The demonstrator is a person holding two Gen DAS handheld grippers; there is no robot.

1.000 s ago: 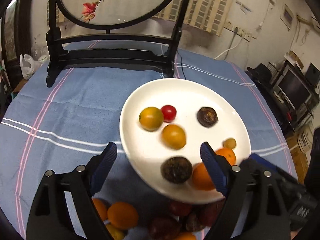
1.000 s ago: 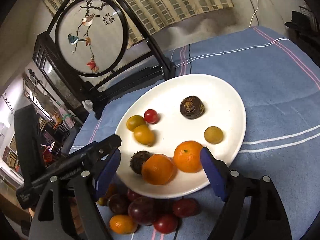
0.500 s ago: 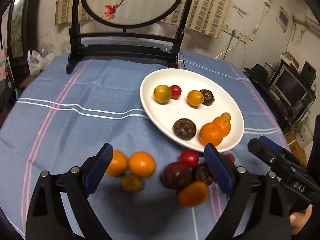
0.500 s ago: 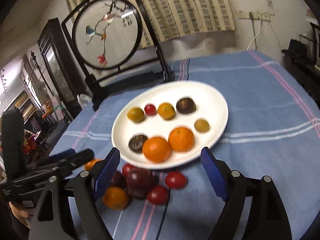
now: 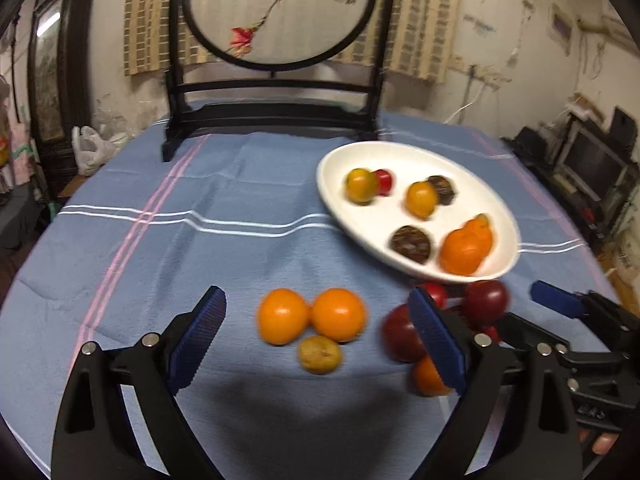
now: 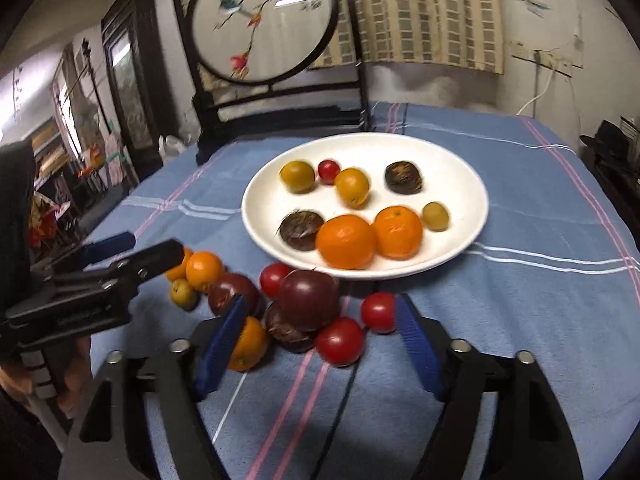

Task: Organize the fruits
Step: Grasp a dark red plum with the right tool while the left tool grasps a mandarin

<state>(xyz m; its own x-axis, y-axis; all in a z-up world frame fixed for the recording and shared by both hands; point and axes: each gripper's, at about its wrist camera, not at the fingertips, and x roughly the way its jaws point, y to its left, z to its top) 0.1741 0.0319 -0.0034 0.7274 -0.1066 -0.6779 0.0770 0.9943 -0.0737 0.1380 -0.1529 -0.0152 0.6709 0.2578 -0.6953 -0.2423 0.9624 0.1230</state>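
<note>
A white plate [image 5: 496, 200] [image 6: 460, 168] on the blue cloth holds several fruits: two oranges [image 6: 346, 242], yellow fruits, a cherry tomato and dark brown fruits. In front of it loose fruit lies on the cloth: two oranges [image 5: 312, 314], a small yellow-brown fruit [image 5: 319, 354], dark plums [image 6: 309, 295] and red tomatoes [image 6: 340, 340]. My left gripper [image 5: 316, 340] is open and empty, above the two loose oranges. My right gripper [image 6: 318, 344] is open and empty, over the plums and tomatoes.
A dark wooden stand with a round painted screen [image 5: 276, 12] stands at the table's far side. The round table's edges fall away left and right. Electronics [image 5: 592, 160] sit beyond the right edge.
Both grippers have pulled back and risen from above the plate to over the loose fruit. The loose pile has come fully into view. Both stay open.
</note>
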